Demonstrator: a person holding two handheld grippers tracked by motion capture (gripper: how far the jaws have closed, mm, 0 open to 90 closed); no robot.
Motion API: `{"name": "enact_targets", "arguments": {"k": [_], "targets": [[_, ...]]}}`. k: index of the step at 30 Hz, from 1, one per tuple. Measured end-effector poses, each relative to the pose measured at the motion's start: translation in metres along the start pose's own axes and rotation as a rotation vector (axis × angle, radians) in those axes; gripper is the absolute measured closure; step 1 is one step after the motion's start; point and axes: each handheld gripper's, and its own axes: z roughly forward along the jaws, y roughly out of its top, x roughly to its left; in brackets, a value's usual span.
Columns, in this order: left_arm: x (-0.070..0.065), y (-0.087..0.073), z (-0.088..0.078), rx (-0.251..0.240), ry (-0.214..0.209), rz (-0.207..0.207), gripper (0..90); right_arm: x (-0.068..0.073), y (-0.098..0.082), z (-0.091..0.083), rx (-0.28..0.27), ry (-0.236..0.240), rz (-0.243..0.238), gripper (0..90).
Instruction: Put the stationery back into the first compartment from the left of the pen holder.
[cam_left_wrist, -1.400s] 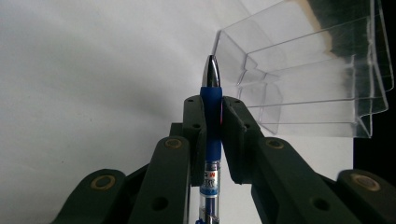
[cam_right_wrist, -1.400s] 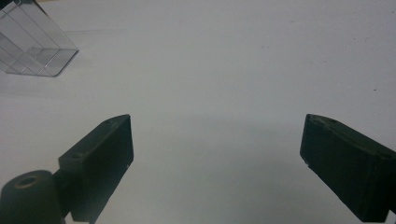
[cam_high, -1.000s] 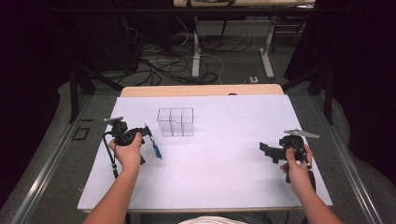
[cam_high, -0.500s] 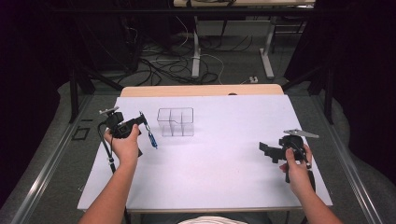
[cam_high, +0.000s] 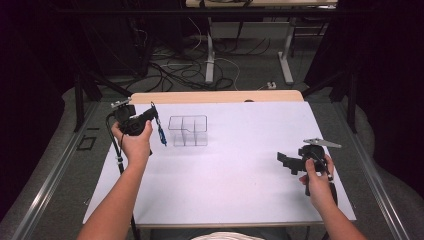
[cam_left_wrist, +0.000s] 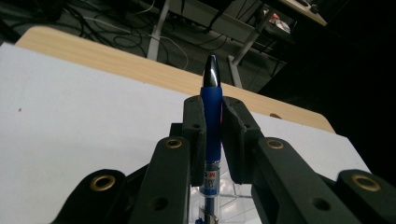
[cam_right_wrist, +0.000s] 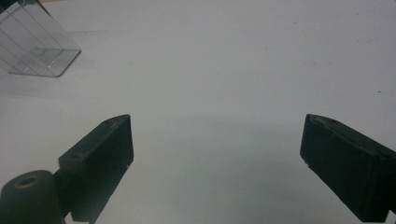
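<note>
The left gripper (cam_left_wrist: 212, 140) clamps a blue pen (cam_left_wrist: 212, 109) between its pads, tip pointing away from the jaws, so the pen hangs upright and ready for dropping in. Just beyond and below these jaws stands the clear divided organizer (cam_high: 189, 131), probably the target, open on top. Farther off, the right gripper (cam_high: 286, 161) rests low over the white table (cam_high: 240, 185), jaws spread wide with nothing between them, apparently waiting.

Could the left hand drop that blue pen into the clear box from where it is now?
Probably yes. The left gripper holds the blue pen raised just left of the clear divided box, whose top is open, and nothing stands between them. The right gripper rests far off.
</note>
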Motion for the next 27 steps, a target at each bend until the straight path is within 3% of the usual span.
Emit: {"name": "enact_targets", "arguments": {"k": [12,16,27], "targets": [[-0.02,0.016,0.005,-0.017,0.002,0.111,79.9,-0.001,0.0,0.0,0.006,0.002,0.0,9.3],[-0.024,0.023,0.007,-0.026,-0.006,0.111,79.9,-0.001,0.0,0.0,0.007,0.003,0.005,9.3],[-0.039,0.043,0.013,-0.057,-0.012,0.193,79.9,0.0,0.0,0.001,0.001,-0.001,0.005,9.3]]}}
